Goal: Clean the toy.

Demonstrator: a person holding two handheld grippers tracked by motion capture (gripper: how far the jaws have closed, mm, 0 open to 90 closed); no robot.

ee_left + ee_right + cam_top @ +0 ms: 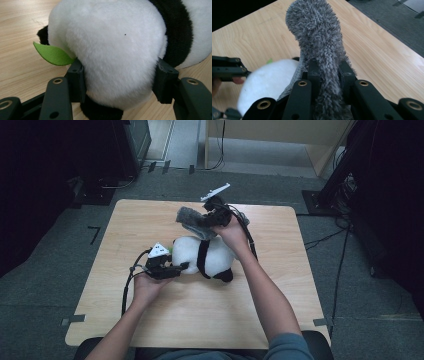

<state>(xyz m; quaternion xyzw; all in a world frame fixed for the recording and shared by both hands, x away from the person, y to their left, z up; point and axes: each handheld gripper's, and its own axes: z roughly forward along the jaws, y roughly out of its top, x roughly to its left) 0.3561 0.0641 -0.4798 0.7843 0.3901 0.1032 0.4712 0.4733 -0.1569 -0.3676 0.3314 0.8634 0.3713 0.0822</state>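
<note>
The left tongs (117, 82) are squeezing the plush panda (207, 256), which is lying mid-tabletop (150, 320); their view is revealing a green leaf (53, 55). The right tongs (329, 72) are pinching a grey fuzzy sock (317, 37), lifted just beyond the panda

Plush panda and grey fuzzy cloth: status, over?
Left gripper clamped on the white-and-black plush panda, which lies on the wooden table. Right gripper shut on the grey fuzzy cloth, held above the panda. Nothing in the way.
</note>
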